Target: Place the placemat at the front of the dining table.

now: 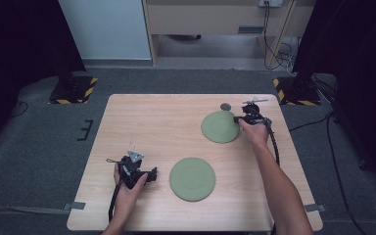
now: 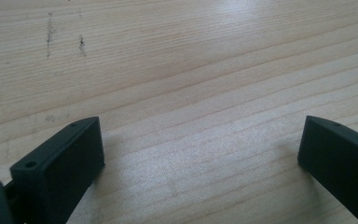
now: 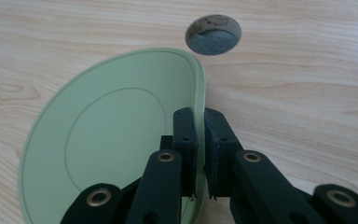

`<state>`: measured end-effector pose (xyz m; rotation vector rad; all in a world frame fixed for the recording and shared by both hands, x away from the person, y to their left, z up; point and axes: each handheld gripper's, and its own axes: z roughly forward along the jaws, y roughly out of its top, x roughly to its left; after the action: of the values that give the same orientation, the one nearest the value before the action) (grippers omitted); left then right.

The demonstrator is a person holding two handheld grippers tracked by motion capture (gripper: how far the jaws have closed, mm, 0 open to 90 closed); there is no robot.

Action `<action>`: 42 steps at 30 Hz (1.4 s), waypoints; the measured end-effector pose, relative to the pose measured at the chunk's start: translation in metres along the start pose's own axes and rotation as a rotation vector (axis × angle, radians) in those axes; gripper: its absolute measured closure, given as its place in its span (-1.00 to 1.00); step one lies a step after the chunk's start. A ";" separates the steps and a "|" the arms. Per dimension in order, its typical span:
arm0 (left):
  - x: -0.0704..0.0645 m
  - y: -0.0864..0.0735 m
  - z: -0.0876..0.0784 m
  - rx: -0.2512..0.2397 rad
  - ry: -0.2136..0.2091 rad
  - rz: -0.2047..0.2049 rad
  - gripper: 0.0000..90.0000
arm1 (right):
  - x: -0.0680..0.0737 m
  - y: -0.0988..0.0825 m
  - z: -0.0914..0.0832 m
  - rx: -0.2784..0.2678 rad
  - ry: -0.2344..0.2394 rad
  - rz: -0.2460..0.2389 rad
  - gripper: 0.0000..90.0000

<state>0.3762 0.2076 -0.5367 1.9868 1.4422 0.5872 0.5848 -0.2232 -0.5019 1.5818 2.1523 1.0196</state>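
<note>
The right gripper point(image 3: 200, 140) was clamped on the far green plate's point(image 1: 219, 127) rim — its lower edge cut off — while the left gripper point(image 2: 200, 149) stood apart over bare table point(image 2: 191, 70).

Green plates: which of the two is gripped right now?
The far plate, beside the table's hole: the right gripper pinches its rim. The near plate lies flat, untouched.

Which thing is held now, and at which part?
The right gripper pinches the far green plate by its rim. The left gripper is open and holds nothing.
</note>
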 end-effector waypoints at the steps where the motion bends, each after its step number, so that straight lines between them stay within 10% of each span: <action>1: 0.000 0.000 0.000 0.000 0.000 0.000 -1.00 | -0.001 -0.001 0.000 0.001 -0.004 0.001 0.88; 17: -0.001 0.000 0.000 -0.003 0.002 -0.002 -1.00 | -0.006 -0.005 0.004 0.031 -0.048 0.000 0.64; 42: -0.001 0.000 0.000 -0.001 -0.001 0.004 -1.00 | 0.011 -0.002 -0.026 0.021 -0.054 0.037 -0.80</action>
<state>0.3755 0.2071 -0.5367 1.9894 1.4370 0.5881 0.5633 -0.2234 -0.4830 1.6452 2.1122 0.9566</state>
